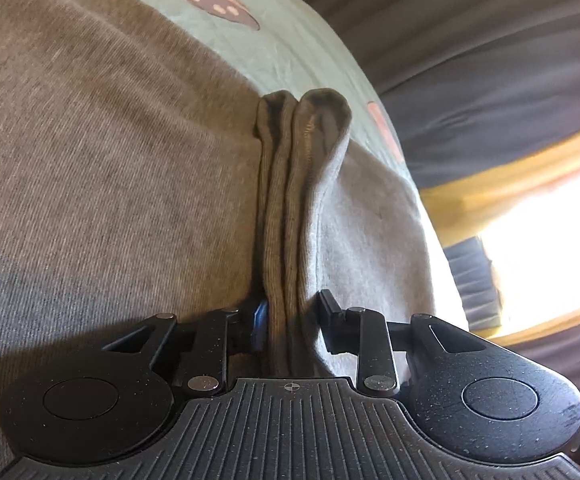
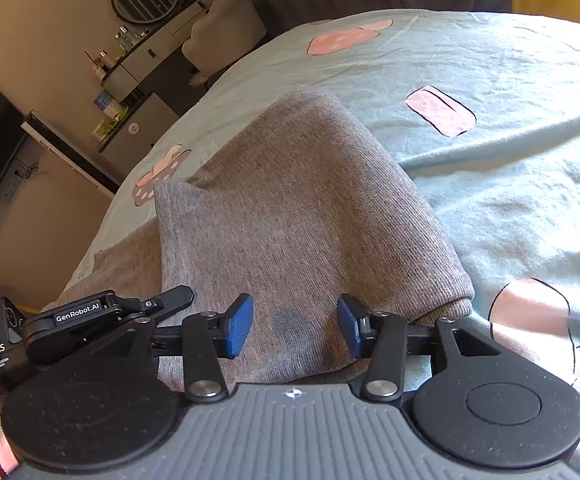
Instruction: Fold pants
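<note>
Left gripper (image 1: 290, 316): jaws narrowed around bunched hem of brown-grey pants (image 1: 298, 184), on bed sheet (image 1: 290, 32). Right gripper (image 2: 294, 326): jaws half open, empty, above pants.

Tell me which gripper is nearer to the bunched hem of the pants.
Left. The left gripper has the bunched hem between its fingers; the right gripper hovers open above flat cloth.

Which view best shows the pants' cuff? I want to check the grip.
The left wrist view: the bunched cuff stands up between the left claw's fingers. The right wrist view shows only the flat grey pants, no cuff.
</note>
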{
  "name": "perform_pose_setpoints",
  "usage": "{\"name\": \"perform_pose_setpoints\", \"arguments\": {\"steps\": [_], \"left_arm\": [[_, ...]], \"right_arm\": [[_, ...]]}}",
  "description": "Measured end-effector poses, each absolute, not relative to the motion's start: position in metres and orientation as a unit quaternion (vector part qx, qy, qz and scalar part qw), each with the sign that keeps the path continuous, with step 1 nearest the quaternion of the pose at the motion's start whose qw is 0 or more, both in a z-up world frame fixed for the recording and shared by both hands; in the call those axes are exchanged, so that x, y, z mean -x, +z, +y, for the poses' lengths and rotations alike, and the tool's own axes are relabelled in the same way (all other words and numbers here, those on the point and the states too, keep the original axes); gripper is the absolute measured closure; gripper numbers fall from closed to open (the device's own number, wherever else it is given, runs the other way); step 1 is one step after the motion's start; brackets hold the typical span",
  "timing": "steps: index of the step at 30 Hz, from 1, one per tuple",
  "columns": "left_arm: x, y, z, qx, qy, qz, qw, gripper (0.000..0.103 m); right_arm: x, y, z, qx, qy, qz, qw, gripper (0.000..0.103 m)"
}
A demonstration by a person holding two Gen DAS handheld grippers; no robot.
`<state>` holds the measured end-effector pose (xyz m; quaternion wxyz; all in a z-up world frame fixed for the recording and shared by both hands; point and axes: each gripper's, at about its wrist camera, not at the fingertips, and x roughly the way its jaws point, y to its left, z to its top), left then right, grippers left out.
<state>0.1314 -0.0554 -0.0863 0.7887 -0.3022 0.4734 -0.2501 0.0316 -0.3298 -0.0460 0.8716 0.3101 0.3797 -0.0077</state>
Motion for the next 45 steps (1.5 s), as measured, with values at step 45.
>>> {"name": "perform_pose_setpoints", "arguments": {"steps": [45], "left_arm": [[-0.114,-0.048,0.004,0.239,-0.226,0.467,0.821,0.053]], "right_arm": [[0.0,-0.04,-0.335,-0.393,0.001,0.376,0.839,0.043]]}}
